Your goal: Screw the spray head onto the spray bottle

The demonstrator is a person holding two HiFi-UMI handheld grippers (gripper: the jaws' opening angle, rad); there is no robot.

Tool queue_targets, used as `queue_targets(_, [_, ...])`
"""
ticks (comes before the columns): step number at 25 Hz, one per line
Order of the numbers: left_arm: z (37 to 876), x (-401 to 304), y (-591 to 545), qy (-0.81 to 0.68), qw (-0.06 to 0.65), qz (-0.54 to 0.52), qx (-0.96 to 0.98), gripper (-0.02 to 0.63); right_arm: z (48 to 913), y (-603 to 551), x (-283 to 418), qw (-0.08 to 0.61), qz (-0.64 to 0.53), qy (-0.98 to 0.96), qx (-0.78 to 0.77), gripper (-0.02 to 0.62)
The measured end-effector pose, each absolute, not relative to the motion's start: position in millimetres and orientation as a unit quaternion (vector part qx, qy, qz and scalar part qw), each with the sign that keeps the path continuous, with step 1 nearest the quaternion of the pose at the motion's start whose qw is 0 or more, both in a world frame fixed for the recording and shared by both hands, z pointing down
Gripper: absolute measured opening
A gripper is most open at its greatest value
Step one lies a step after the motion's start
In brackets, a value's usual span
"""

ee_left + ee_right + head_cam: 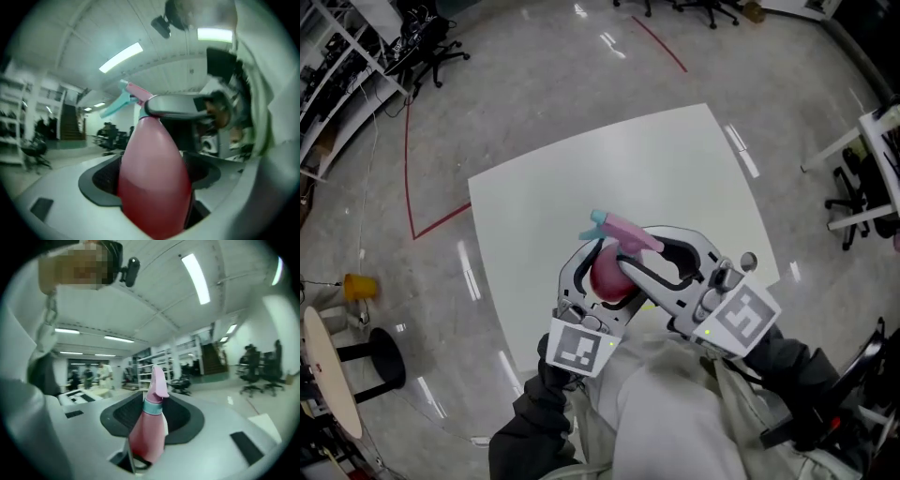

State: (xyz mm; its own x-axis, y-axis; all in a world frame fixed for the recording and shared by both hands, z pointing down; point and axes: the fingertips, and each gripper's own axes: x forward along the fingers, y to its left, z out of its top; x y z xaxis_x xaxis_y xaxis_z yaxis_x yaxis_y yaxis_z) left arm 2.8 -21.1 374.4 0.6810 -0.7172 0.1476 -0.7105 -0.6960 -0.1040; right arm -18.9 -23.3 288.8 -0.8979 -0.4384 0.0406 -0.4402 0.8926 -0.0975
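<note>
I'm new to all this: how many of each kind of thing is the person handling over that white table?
hand-held grippers: 2
spray bottle: 1
spray head: 1
Total: 4

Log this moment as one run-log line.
left tongs: shut on spray bottle | right tongs: shut on spray head | spray head: seated on bottle neck | both held over white table

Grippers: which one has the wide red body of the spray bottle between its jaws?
The left gripper: its jaws clamp the spray bottle at its fat red body. The right gripper grips higher, at the neck under the spray head.
</note>
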Motion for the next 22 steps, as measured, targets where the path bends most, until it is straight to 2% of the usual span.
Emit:
queue_targets(2, [375.2,0.2,-34.1,0.463,0.036,-0.108,-0.879,0.423,292.2,-33.2,-15.7,-0.003,0.059,-0.943,0.326,0.126])
queue_targets(5, [354.1,11.1,-27.7,0.423,0.06,-0.055,-0.902,0.423,283.7,-20.9,-15.8,-0.014,0.032,-0.941,0.336,0.126])
queue_targets(8, [351.6,14.4,-4.6,0.327,0.05,-0.041,-0.943,0.423,274.4,1.2,-5.3,-0.03,0.0,-0.971,0.239,0.132])
queue_targets(11, [348.4,6.1,24.5,0.255,-0.058,0.037,-0.965,0.423,265.7,12.3,16.7,-0.063,0.009,-0.987,0.145,0.146])
queue_targets(12, [341.8,5.5,36.8,0.212,-0.071,0.056,-0.973,0.423,264.6,12.0,22.7,-0.072,0.03,-0.99,0.116,0.162])
queue_targets(14, [327.9,12.4,62.9,0.113,-0.078,0.072,-0.988,0.423,259.3,12.6,30.2,-0.094,0.093,-0.991,0.038,0.248])
queue_targets(15, [322.4,18.8,75.5,0.063,-0.082,0.072,-0.992,0.423,254.6,15.5,31.8,-0.103,0.121,-0.987,-0.006,0.32])
queue_targets(19, [305.2,39.8,116.0,-0.097,-0.082,0.071,-0.989,0.423,244.7,47.3,22.8,-0.085,0.144,-0.973,-0.161,0.324])
queue_targets(22, [298.8,44.4,124.7,-0.137,-0.1,0.087,-0.982,0.423,231.4,69.0,12.4,-0.107,0.148,-0.957,-0.227,0.322])
